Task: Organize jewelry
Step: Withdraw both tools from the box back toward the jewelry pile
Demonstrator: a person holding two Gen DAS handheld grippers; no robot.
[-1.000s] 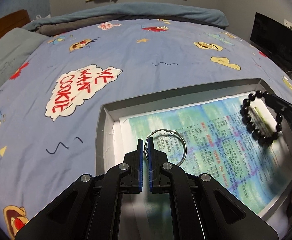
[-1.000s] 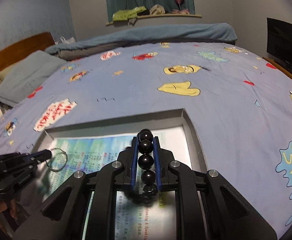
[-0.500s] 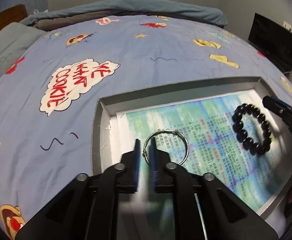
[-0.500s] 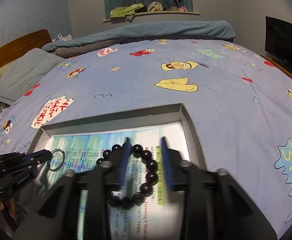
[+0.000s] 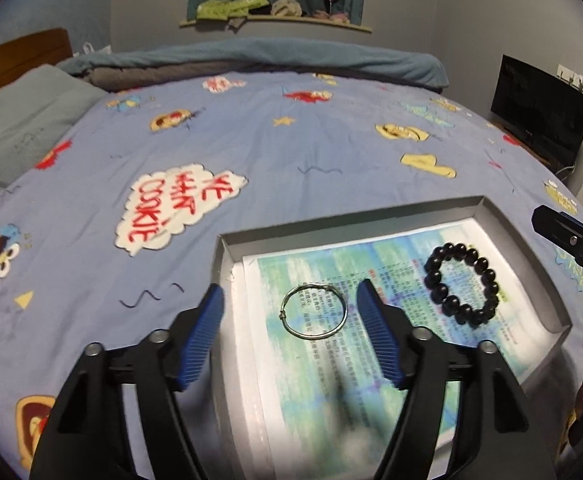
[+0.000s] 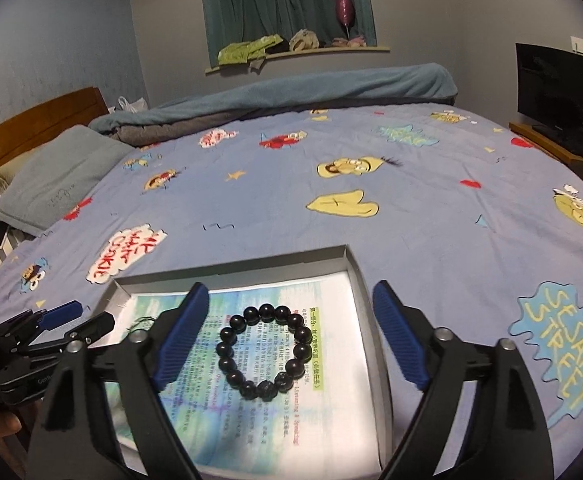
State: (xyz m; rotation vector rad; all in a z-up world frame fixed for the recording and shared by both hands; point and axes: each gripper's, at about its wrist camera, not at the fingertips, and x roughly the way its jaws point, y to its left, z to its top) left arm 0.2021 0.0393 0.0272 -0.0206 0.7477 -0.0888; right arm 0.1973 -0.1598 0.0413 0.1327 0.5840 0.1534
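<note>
Both pieces are now down in the tray (image 5: pixel 419 208), which sits on the bed (image 5: pixel 291 152). A second ago the left gripper (image 5: pixel 289 334) was pinched on the ring (image 5: pixel 314 312) and the right gripper (image 6: pixel 287 338) was clamped on the bracelet (image 6: pixel 265 352); since then each has let go, and both grippers now stand with fingers wide apart, empty, drawn back above what they released. The ring lies flat on the paper (image 5: pixel 371 264) lining the tray, toward its left side; the bracelet lies flat on the same paper toward the right, the two well apart and not touching. Neither leans on a tray wall. Judging from this, the placing step is finished for these two items, and I see no other jewelry on the bed, so the task looks close to done
</note>
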